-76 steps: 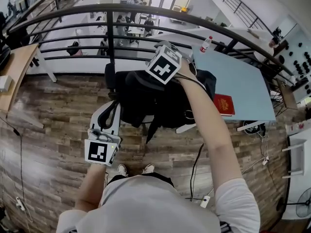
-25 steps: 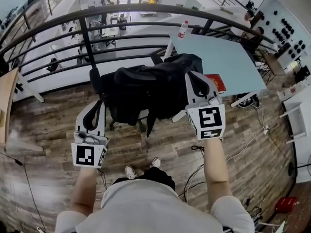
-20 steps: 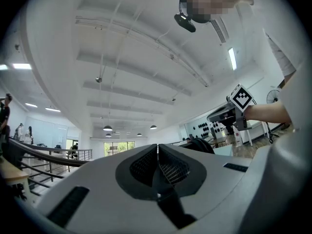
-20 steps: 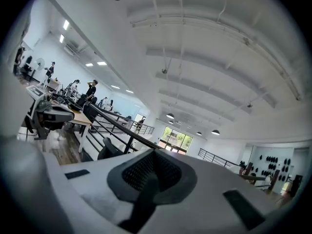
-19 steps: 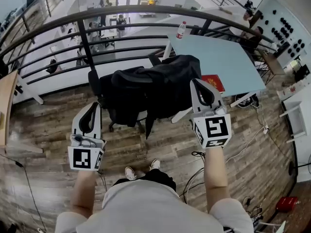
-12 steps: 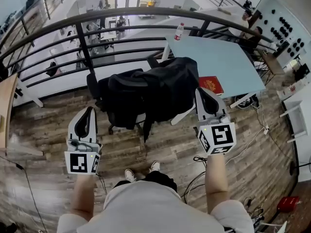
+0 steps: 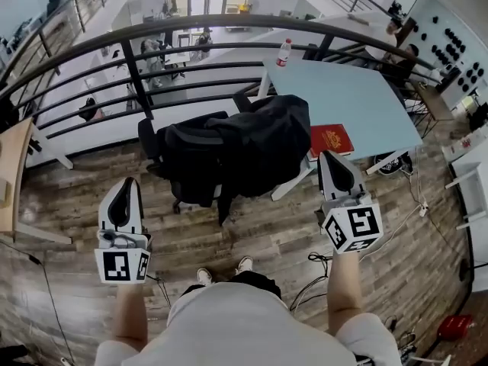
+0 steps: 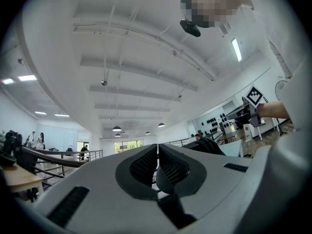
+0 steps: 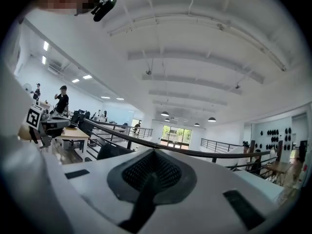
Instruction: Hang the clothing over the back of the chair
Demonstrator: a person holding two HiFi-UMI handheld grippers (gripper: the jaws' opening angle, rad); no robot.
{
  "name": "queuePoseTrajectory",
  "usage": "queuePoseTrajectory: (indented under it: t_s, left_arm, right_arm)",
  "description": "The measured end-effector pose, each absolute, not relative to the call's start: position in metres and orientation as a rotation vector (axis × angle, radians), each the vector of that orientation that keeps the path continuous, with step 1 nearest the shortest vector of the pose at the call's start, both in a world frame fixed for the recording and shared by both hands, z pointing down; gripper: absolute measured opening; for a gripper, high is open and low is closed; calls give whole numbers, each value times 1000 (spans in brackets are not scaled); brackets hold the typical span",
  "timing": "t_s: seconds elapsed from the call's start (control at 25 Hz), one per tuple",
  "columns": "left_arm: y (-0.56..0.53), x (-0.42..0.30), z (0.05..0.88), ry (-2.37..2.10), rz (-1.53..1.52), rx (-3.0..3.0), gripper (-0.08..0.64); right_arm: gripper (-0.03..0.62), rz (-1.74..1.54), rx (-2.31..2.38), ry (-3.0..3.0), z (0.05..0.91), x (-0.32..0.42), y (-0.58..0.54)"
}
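The black jacket lies draped over the back of a black office chair in the middle of the head view, sleeves hanging down toward the floor. My left gripper is held low at the left, apart from the chair, shut and empty; its own view shows the pads pressed together. At the right my right gripper sits just beside the jacket's right edge without touching it, also shut with nothing in it.
A dark metal railing runs behind the chair. A light blue table at the right carries a red book and a bottle. A wooden desk stands at far left. Cables lie on the wood floor.
Both grippers have drawn back from the chair toward the person. The right one let go of the jacket earlier and moved right and down. The jacket stays draped on the chair.
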State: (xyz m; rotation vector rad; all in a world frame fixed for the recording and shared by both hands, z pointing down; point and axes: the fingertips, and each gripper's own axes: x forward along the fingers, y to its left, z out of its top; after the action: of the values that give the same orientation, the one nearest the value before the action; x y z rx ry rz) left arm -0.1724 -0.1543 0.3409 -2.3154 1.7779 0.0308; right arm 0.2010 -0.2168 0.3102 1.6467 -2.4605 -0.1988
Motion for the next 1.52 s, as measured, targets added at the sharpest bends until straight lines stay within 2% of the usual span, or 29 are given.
queuePoseTrajectory:
  t_s: [0.32,0.8,1.52]
  left_arm:
    - [-160,-165,340,1841,28,-2285,29]
    - [-139,-166,332,1942,79,-2218,29]
    - [-141,-162,323,1900,113,-2211,29]
  right_arm:
    - [17,-189,1594,-2507,310,215,-223]
    - [17,-86,1807,-2547,298,264,-203]
    - [17,-105,1847,-2529,308,255,-193]
